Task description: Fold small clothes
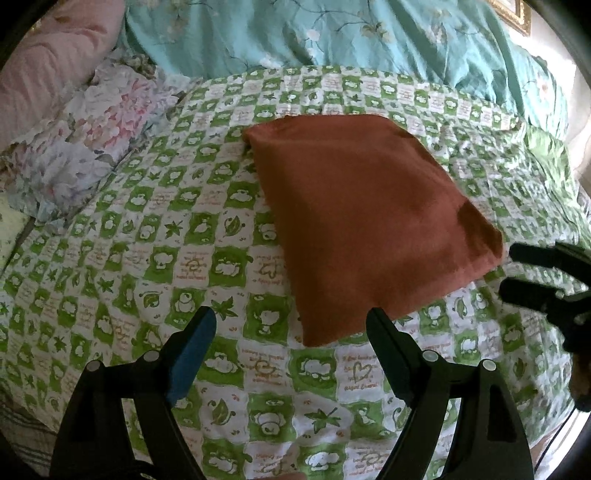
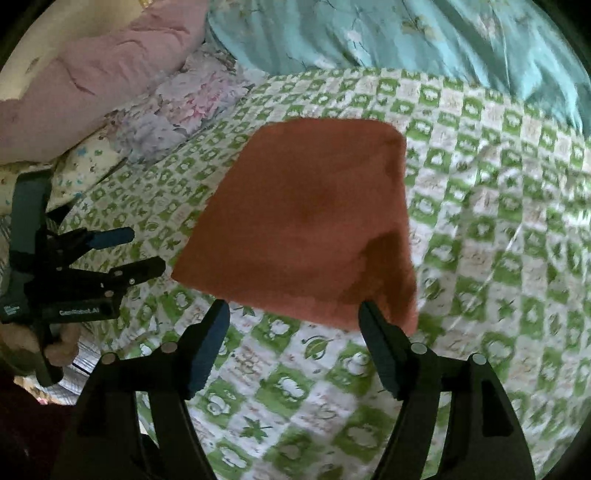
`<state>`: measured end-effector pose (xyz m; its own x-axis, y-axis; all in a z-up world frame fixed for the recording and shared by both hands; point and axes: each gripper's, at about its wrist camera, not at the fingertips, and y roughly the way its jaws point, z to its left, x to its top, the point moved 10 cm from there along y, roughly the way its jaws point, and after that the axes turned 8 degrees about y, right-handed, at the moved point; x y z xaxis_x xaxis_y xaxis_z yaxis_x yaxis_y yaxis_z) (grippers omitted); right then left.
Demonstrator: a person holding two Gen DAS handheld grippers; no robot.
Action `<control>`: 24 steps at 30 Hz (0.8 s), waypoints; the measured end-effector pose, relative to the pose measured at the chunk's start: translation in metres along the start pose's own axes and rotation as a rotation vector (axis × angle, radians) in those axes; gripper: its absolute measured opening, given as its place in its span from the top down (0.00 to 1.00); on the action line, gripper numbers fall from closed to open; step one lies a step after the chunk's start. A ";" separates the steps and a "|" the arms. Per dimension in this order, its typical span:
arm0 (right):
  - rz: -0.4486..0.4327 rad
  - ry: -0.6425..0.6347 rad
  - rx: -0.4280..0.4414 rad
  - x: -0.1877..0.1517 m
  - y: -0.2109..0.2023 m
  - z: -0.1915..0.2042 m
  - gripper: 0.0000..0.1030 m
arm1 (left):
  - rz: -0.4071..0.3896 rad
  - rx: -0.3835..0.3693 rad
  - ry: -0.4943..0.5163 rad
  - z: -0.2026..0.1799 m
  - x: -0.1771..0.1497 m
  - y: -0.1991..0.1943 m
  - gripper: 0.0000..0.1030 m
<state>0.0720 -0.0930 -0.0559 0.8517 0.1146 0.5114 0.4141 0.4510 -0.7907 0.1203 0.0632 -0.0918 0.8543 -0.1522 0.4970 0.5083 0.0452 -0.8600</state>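
Note:
A rust-orange cloth (image 1: 362,218) lies folded into a flat rectangle on the green-and-white checked bedsheet (image 1: 155,266); it also shows in the right wrist view (image 2: 314,229). My left gripper (image 1: 291,317) is open and empty, hovering just short of the cloth's near corner. My right gripper (image 2: 293,310) is open and empty at the cloth's near edge. In the left wrist view the right gripper (image 1: 517,269) shows beside the cloth's right corner. In the right wrist view the left gripper (image 2: 144,251) shows left of the cloth.
A teal flowered quilt (image 1: 332,33) lies bunched along the far side of the bed. A floral pillow (image 1: 92,122) and a pink quilt (image 1: 40,70) sit at the far left. The checked sheet (image 2: 498,240) spreads wide around the cloth.

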 end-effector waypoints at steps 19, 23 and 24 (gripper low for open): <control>0.000 0.049 -0.006 0.005 0.013 -0.009 0.25 | 0.021 0.021 -0.022 -0.002 0.010 0.015 0.18; -0.004 0.051 -0.007 0.009 0.015 -0.011 0.24 | 0.014 0.026 -0.028 -0.002 0.016 0.017 0.18; -0.005 0.052 -0.008 0.010 0.016 -0.010 0.24 | 0.013 0.029 -0.029 -0.001 0.017 0.017 0.18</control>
<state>0.0905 -0.0939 -0.0667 0.8648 0.0663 0.4977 0.4209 0.4446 -0.7907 0.1437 0.0603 -0.0982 0.8633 -0.1224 0.4897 0.5001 0.0757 -0.8627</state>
